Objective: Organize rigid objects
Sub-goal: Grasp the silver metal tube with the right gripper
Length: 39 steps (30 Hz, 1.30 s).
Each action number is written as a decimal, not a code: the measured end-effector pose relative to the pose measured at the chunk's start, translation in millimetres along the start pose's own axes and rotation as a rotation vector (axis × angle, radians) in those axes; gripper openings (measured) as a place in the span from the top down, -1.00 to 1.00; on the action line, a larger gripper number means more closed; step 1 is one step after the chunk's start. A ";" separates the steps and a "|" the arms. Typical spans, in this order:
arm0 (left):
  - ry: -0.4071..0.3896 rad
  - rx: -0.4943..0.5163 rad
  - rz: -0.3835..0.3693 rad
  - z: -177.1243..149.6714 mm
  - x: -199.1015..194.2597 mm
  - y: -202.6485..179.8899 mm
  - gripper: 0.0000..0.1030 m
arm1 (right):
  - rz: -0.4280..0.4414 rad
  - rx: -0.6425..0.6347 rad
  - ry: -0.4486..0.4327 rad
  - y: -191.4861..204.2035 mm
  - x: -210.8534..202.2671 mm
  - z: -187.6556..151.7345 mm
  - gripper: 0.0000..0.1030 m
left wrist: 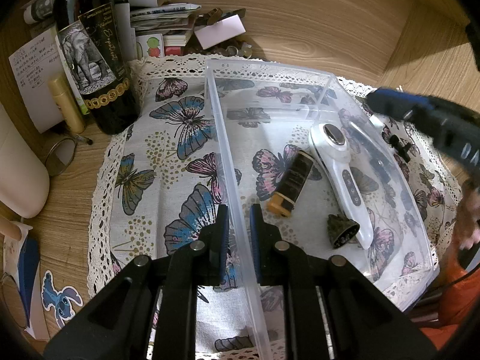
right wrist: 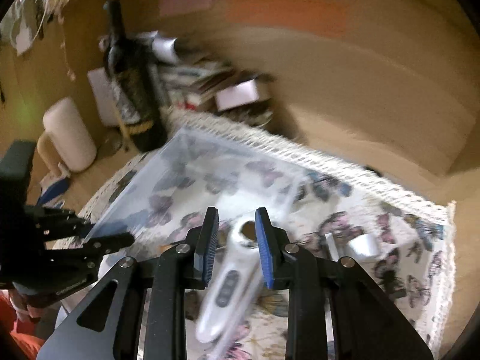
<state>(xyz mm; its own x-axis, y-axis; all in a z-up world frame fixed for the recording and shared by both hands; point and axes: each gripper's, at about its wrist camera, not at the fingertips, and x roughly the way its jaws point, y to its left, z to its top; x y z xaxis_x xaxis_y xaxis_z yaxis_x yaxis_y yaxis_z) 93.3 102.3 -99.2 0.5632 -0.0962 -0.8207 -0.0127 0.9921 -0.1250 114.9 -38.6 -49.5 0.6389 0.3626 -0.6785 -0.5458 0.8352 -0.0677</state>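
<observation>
Left wrist view shows my left gripper [left wrist: 238, 225] clamped on the near wall of the clear plastic bin [left wrist: 270, 90], which stands on the butterfly cloth [left wrist: 168, 156]. Inside the bin lie a small bell [left wrist: 342, 229], a dark tube with an orange cap [left wrist: 292, 184] and the white handheld device [left wrist: 342, 174]. My right gripper [right wrist: 237, 243] is above that device with nothing between its pads, only a little apart. Farther left stands a wine bottle [left wrist: 96, 60].

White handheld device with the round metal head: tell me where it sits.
In the left wrist view, the white handheld device lies inside the clear plastic bin, right side, between the black-and-orange cylinder and the bin's right wall.
</observation>
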 end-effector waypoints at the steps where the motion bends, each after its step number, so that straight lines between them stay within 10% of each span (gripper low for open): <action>1: 0.000 0.001 0.001 0.6 0.3 -0.1 0.74 | -0.017 0.013 -0.015 -6.8 -6.7 0.4 0.55; 17: 0.000 -0.001 0.000 -0.4 0.5 -0.2 0.74 | -0.193 0.170 0.051 -93.1 -10.0 -39.5 0.54; 39: 0.000 0.000 0.000 -2.4 1.1 1.6 0.74 | -0.094 0.161 0.223 -86.8 51.0 -71.9 0.53</action>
<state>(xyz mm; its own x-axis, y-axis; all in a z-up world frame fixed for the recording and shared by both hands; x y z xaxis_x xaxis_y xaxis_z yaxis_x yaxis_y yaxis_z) 91.9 103.6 -101.7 0.5635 -0.0961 -0.8205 -0.0127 0.9921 -0.1249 155.8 -122.4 -130.8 0.5376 0.1955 -0.8202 -0.3854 0.9221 -0.0329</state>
